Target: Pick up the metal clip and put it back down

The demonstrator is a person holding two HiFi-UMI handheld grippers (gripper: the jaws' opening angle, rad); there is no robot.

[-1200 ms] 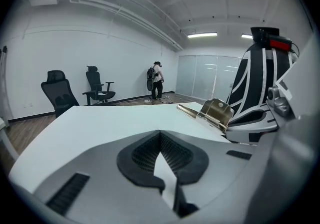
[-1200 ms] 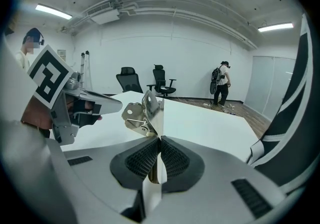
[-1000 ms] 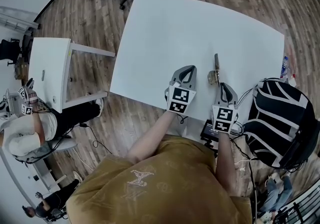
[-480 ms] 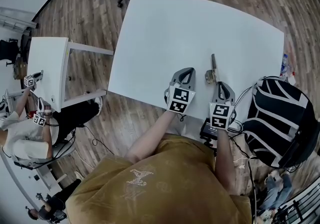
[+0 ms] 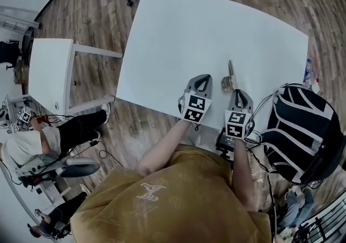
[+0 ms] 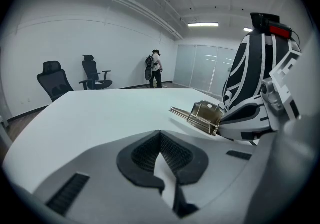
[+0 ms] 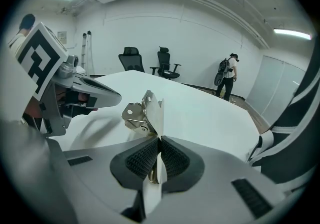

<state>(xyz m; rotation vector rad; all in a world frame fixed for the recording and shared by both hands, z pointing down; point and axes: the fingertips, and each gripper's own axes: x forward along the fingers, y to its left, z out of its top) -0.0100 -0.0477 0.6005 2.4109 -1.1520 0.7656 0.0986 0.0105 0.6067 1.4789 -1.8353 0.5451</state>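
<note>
Your right tongs (image 7: 159,143) pinch the metal clip (image 7: 146,113) by 1 handle; lower it flat onto the desk (image 5: 205,31) before releasing (left tongs (image 6: 161,143) closed, empty).

left tool (image 5: 201,78) closed, right tool (image 5: 240,93) pinching clip (image 5: 229,80)

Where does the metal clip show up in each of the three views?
Head view: metal clip low, right of centre, at the tip of the right gripper.
Left gripper view: metal clip right of centre.
Right gripper view: metal clip centre, between the jaws.
Shared landmark: white table.
</note>
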